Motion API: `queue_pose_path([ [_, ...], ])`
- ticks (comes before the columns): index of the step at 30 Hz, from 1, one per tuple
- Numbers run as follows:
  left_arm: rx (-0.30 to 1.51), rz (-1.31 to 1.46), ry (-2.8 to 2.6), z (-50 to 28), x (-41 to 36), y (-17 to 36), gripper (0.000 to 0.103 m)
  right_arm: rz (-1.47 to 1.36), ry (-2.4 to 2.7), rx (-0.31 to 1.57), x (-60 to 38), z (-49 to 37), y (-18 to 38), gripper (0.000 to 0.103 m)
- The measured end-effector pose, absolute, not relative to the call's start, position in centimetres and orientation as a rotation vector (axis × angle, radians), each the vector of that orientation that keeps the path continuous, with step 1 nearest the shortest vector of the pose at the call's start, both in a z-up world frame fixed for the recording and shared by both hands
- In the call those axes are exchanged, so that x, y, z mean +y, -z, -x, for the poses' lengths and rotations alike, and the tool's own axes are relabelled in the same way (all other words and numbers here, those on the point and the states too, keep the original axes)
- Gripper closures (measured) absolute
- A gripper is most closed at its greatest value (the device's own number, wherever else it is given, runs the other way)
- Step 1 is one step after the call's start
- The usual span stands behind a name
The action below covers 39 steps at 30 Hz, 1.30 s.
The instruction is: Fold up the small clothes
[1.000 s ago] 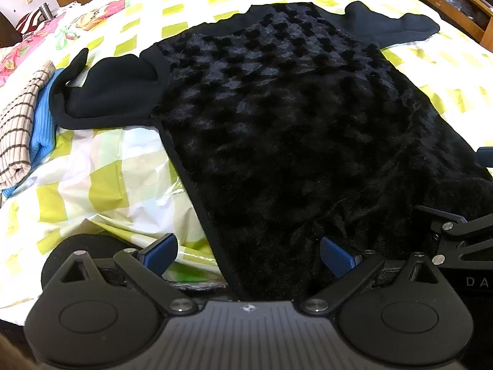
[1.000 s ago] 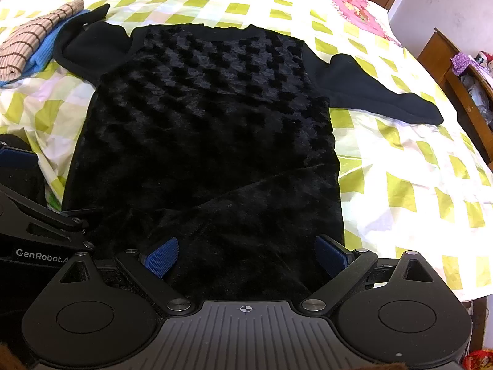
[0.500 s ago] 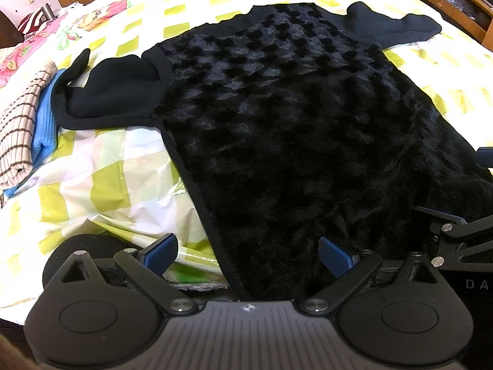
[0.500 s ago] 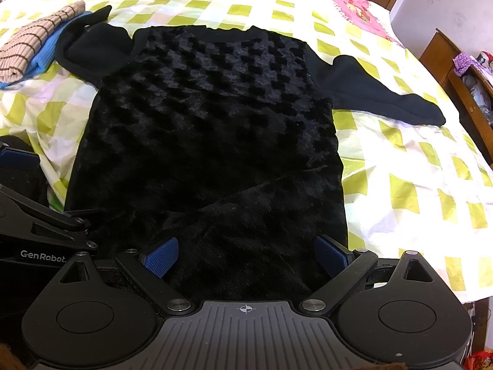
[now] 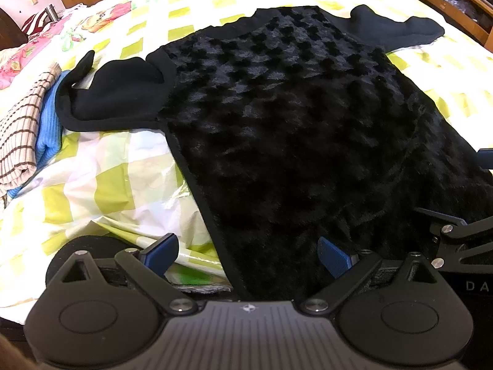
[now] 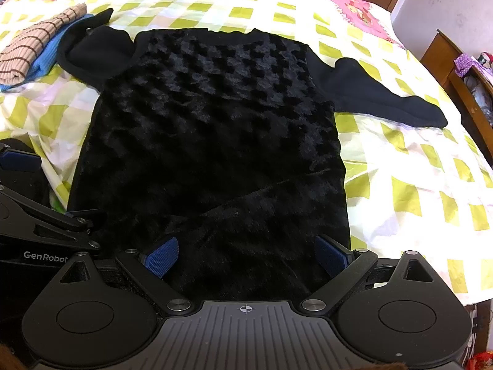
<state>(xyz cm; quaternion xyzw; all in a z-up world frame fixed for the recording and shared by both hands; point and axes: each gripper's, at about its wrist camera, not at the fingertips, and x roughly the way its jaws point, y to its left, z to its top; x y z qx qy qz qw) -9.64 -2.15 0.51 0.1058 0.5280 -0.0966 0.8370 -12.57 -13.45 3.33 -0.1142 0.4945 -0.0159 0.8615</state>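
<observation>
A black fuzzy sweater (image 5: 292, 117) (image 6: 215, 129) with a checker-textured body lies flat on the bed, hem toward me. One plain black sleeve (image 6: 385, 98) stretches out right; the other sleeve (image 5: 117, 95) is bunched at the left. My left gripper (image 5: 248, 254) is open over the hem's left corner, with one blue pad on the sheet side and one over the fabric. My right gripper (image 6: 246, 256) is open over the hem's right part, its blue pads apart above the fabric. Each gripper shows at the edge of the other's view.
A folded striped beige cloth (image 5: 21, 135) (image 6: 34, 49) on a folded blue cloth (image 5: 49, 123) lies left of the sweater. The bedspread (image 6: 416, 185) is white with green checks. Wooden furniture (image 6: 462, 71) stands past the right side of the bed.
Both views have shifted only slightly; the sweater sits a little lower and nearer in frame. Both grippers stay open at the hem.
</observation>
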Motion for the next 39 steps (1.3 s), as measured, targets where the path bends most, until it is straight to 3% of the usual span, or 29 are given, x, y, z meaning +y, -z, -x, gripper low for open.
queue_pose_path([
  [39,1.143,-0.217,0.169,7.7,-2.4,0.9,0.000,0.246,0.007,1.076,-13.3,10.0,-2.0,0.006],
])
